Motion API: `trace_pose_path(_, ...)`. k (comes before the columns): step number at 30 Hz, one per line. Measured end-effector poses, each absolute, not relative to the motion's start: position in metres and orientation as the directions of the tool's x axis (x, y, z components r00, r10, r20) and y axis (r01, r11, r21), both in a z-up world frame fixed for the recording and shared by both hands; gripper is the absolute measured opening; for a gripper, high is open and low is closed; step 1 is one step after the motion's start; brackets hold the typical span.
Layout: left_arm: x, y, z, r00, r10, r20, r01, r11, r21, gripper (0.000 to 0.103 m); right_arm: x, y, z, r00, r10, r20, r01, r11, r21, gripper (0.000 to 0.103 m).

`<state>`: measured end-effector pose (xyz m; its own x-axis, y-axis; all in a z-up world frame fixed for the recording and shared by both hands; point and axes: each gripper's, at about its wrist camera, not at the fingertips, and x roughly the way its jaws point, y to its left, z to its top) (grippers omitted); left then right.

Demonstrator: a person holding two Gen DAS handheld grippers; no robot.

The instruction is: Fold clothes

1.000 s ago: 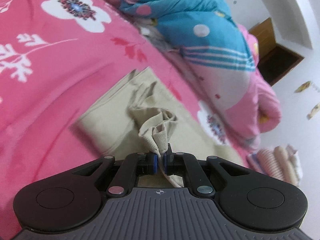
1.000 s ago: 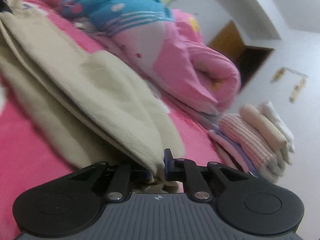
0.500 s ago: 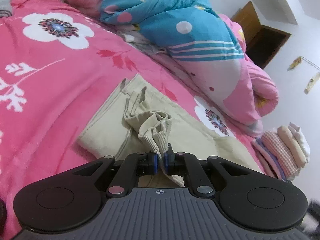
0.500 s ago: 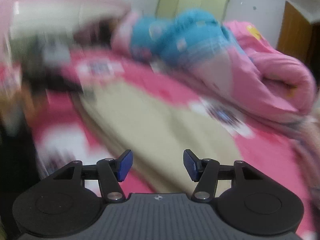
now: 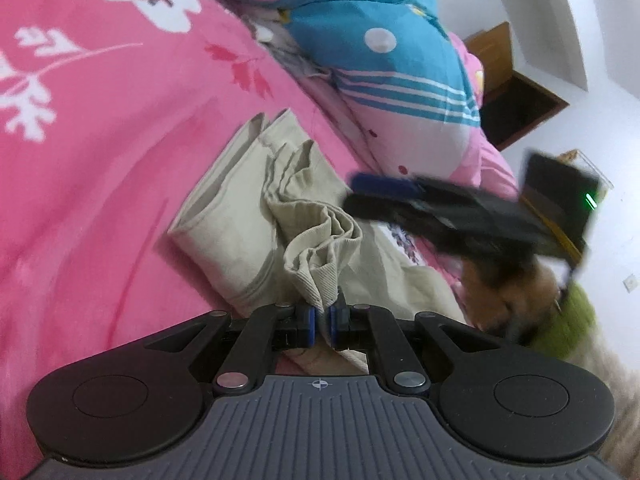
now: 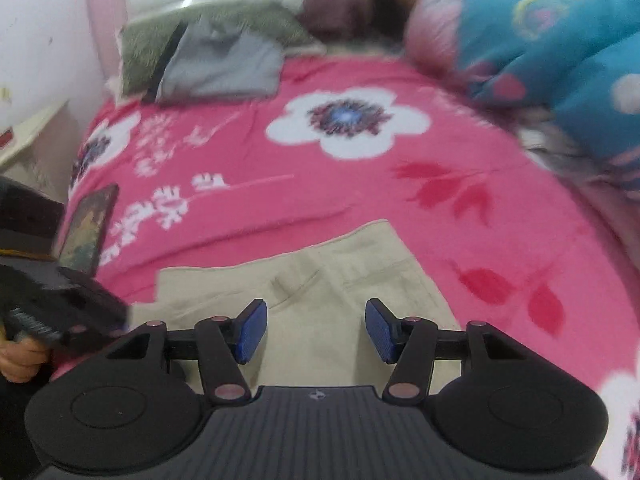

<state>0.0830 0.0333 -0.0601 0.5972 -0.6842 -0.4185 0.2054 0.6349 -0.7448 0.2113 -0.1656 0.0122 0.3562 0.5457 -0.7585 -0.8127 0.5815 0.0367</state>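
Pink flowered bed with folded beige trousers, blue-pink quilt, grey cloth and phone

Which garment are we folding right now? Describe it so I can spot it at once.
Start from the pink floral bedspread. The beige trousers lie partly folded on it, near the blue and pink quilt. They are the only plain beige cloth there, with one bunched corner pinched in the left gripper.

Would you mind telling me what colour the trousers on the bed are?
The trousers are plain beige, seen best in the left wrist view.
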Motion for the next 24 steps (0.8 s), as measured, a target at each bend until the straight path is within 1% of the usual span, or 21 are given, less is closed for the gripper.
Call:
trace_pose_path(3, 0.081, 0.034, -0.061, 0.591, -0.689, -0.419, 0.188, 0.623, -0.759, 0.005, 0.225, -0.158, 0.002, 0.295, 0.540, -0.788, -0.840, 0.539, 0.055, 0.057)
trace_pose_path(7, 0.079, 0.035, -0.062, 0.586, -0.694, -0.419, 0.174, 0.613, -0.771, 0.005, 0.235, -0.151, -0.008, 0.166, 0.559, -0.812, -0.866, 0.476, 0.151, 0.054)
trace_pose_path(9, 0.079, 0.036, -0.063, 0.585, -0.694, -0.419, 0.172, 0.611, -0.773, 0.005, 0.230, -0.147, -0.007, 0.136, 0.554, -0.821, -0.892, 0.429, 0.141, 0.054)
trace_pose_path(11, 0.078, 0.037, -0.063, 0.585, -0.695, -0.418, 0.170, 0.609, -0.775, 0.005, 0.233, -0.149, -0.006, 0.132, 0.556, -0.820, -0.898, 0.417, 0.139, 0.049)
trace_pose_path(14, 0.078, 0.038, -0.064, 0.585, -0.695, -0.418, 0.169, 0.608, -0.775, 0.005, 0.240, -0.155, -0.012, 0.132, 0.594, -0.793, -0.856, 0.471, 0.211, 0.049)
trace_pose_path(16, 0.077, 0.037, -0.062, 0.593, -0.689, -0.417, 0.177, 0.616, -0.767, 0.005, 0.231, -0.159, -0.014, 0.176, 0.605, -0.777, -0.842, 0.501, 0.200, 0.047)
trace_pose_path(19, 0.072, 0.034, -0.055, 0.622, -0.672, -0.402, 0.215, 0.640, -0.737, 0.005, 0.219, -0.166, -0.010, 0.247, 0.622, -0.743, -0.823, 0.540, 0.178, 0.025)
trace_pose_path(20, 0.071, 0.033, -0.053, 0.630, -0.666, -0.400, 0.225, 0.649, -0.727, 0.005, 0.215, -0.170, -0.005, 0.272, 0.628, -0.729, -0.817, 0.551, 0.169, 0.007)
trace_pose_path(21, 0.071, 0.032, -0.051, 0.637, -0.660, -0.398, 0.234, 0.658, -0.716, 0.005, 0.212, -0.173, 0.000, 0.298, 0.634, -0.713, -0.812, 0.562, 0.160, 0.006)
trace_pose_path(24, 0.078, 0.034, -0.050, 0.650, -0.650, -0.393, 0.224, 0.658, -0.719, 0.005, 0.210, -0.181, 0.012, 0.368, 0.642, -0.673, -0.791, 0.596, 0.136, 0.006)
